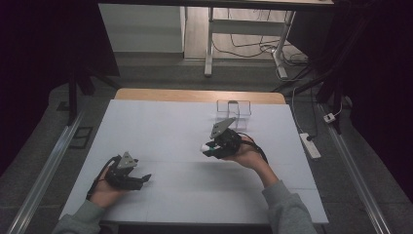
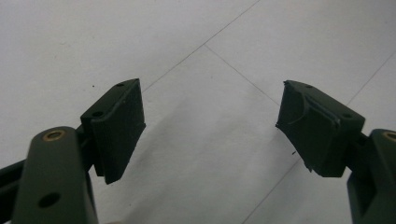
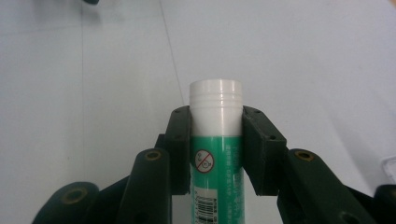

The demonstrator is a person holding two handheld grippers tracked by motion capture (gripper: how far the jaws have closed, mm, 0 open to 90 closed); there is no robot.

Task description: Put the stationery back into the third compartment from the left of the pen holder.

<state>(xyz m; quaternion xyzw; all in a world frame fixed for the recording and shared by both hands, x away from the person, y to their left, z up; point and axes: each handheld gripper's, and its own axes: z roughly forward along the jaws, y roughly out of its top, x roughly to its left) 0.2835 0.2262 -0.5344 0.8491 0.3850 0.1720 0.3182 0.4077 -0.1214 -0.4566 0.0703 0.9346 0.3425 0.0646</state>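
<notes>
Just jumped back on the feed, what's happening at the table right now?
A person at the white table works a hand-held gripper in each hand. The right hand-held gripper is clamped on a green-and-white glue stick with a white cap, held above the table surface. The left hand-held gripper sits with its jaws wide apart and nothing between them, low over the near left part of the table. A clear plastic box stands at the far edge, beyond the right hand.

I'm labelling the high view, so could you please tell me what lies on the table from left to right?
Open black left gripper → black right gripper clamping a green glue stick with a white cap → clear plastic box → white power strip on the floor.
</notes>
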